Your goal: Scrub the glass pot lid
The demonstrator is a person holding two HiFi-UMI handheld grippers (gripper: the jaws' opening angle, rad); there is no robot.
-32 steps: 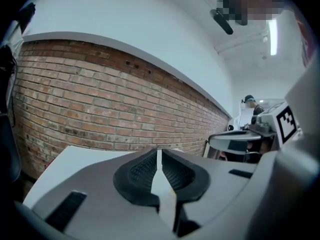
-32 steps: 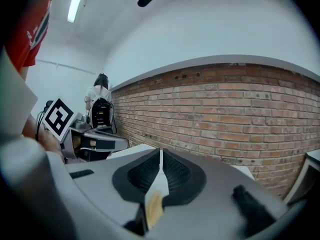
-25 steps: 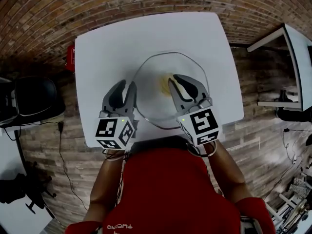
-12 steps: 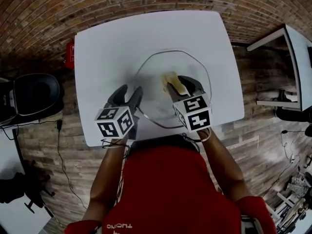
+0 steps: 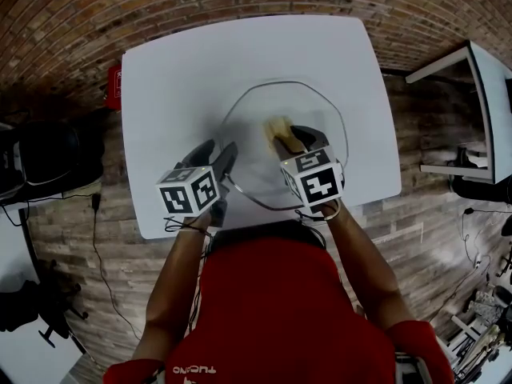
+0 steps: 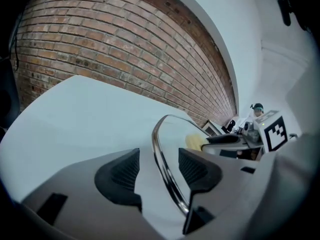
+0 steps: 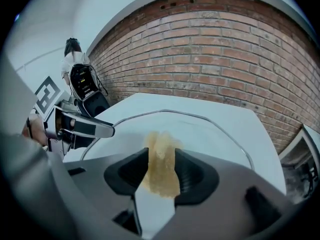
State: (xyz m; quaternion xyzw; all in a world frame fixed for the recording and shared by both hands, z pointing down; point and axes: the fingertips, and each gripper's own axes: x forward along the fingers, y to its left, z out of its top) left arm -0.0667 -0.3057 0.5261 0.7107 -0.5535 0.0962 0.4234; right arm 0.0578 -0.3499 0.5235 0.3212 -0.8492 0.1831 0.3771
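Glass pot lid (image 5: 250, 126) is laid on the table (image 5: 184, 70); its rim is straddled, ungripped, by the left gripper's (image 5: 218, 152) parted jaws; the sponge (image 5: 278, 126) is flanked by the right gripper's (image 5: 293, 138) released jaws; both grippers are pointed forward.

A white desk (image 5: 200, 62) with rounded corners spreads out under and ahead of the left fingers (image 5: 198, 152) and the right fingers (image 5: 310, 137). Much of its top is bare. Beyond its far edge, straight ahead of both, rises a red brick wall (image 7: 210, 49). Left of the left fingers and further forward, a small red object (image 5: 113, 86) sits just beside the desk's edge. Directly left of them, well apart, a bulky black object (image 5: 46, 158) rests on the plank-patterned floor (image 5: 416, 214); chair or bag, I cannot tell. A thin dark cable (image 5: 98, 246) trails across the planks beside it. Well to the right of the right fingers stands a white table (image 5: 484, 94).
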